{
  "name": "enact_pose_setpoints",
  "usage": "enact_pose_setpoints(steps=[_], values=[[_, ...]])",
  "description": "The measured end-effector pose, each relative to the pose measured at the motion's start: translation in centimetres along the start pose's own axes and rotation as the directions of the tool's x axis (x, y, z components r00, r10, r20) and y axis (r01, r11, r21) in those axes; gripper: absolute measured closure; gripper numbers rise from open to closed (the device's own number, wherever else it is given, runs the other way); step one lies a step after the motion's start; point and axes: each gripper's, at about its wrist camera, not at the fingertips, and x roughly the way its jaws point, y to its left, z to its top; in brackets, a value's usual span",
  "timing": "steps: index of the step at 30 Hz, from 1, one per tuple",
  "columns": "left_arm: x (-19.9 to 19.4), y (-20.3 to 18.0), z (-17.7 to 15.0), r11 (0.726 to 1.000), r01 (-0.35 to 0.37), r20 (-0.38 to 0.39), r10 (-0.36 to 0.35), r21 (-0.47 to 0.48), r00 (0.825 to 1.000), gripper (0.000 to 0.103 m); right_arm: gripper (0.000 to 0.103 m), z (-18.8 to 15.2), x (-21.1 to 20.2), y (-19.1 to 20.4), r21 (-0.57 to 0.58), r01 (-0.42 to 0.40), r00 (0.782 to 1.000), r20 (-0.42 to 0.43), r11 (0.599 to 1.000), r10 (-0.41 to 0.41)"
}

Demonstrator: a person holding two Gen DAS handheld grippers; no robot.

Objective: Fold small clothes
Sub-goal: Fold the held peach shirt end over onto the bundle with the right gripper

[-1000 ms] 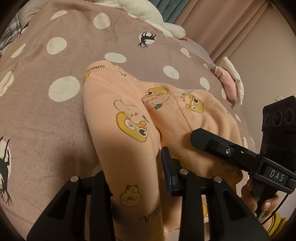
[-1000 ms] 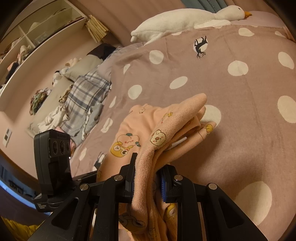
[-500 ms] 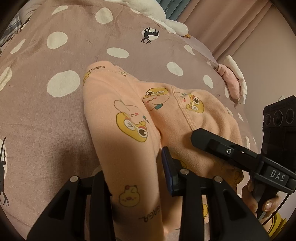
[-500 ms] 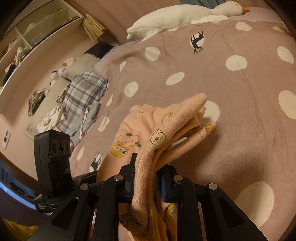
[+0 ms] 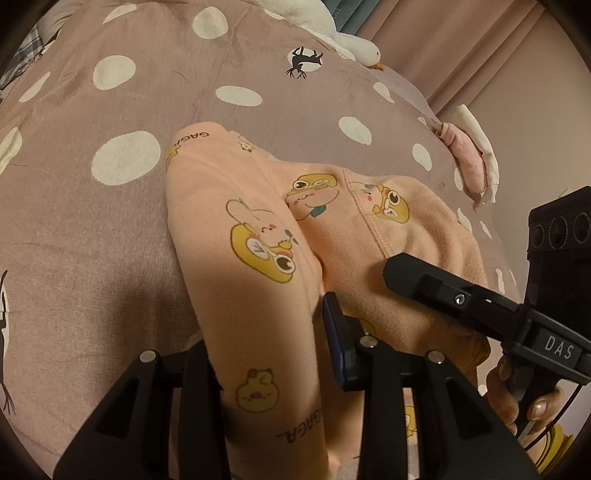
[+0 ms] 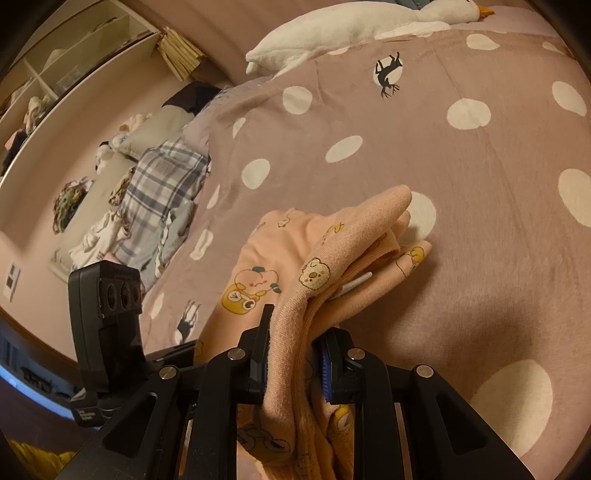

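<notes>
A small peach garment [image 5: 258, 229] printed with yellow cartoon animals drapes from both grippers down onto the mauve polka-dot bedspread [image 5: 110, 221]. My left gripper [image 5: 269, 354] is shut on a fold of its near edge; the cloth covers the left finger. My right gripper [image 6: 293, 354] is shut on a bunched edge of the same garment [image 6: 325, 266], whose far end rests on the bedspread [image 6: 480, 258]. The right gripper also shows in the left wrist view [image 5: 461, 299], at the right over the cloth. The left gripper's camera block [image 6: 107, 314] shows at the left of the right wrist view.
A white goose plush [image 6: 351, 33] lies along the far edge of the bed. A plaid cloth [image 6: 162, 184] and other clothes lie at the bed's left side. Pink and white folded cloth [image 5: 472, 155] sits at the right edge. Shelves [image 6: 66, 74] stand beyond.
Both grippers keep their hold on the garment. The views have shifted slightly forward and down over the bed; the garment hangs much the same.
</notes>
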Motion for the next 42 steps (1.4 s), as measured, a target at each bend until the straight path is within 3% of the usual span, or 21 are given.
enact_pose_setpoints(steps=[42], values=[[1.0,0.5,0.0,1.0,-0.015,-0.017,0.015,0.004,1.0,0.068,0.081,0.1,0.2,-0.7,0.022,0.0,1.0,-0.01,1.0,0.0]])
